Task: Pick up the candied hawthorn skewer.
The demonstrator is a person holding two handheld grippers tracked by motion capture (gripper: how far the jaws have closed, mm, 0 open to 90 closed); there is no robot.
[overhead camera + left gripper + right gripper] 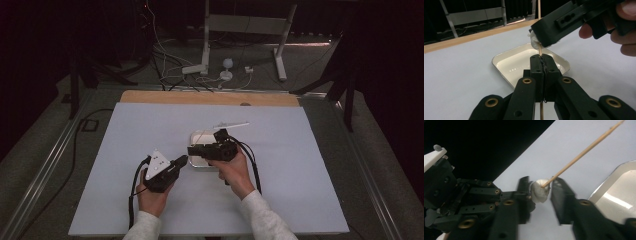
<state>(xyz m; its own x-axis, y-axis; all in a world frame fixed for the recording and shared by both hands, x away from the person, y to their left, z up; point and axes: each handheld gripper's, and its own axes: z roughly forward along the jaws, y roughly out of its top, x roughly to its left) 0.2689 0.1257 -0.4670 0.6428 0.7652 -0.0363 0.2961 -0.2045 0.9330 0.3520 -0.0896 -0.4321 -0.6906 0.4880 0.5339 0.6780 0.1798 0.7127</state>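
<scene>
My left gripper [542, 58] is shut on a thin wooden skewer [540, 51] that points up and away from it. A white marshmallow [539, 191] is stuck on the skewer [584, 150], just above the left jaws. My right gripper [540, 181] comes in from the side, its two jaws on either side of the marshmallow [534, 40] and pressing on it. In the high view both grippers, left [182, 160] and right [192, 149], meet over the near left corner of a white tray [196, 136].
The shallow white tray [499, 60] lies mid-table on the pale sheet and looks glossy inside. A thin white strip [231, 124] lies just beyond it. Behind the table's wooden far edge [210, 97] are cables and a stand's legs.
</scene>
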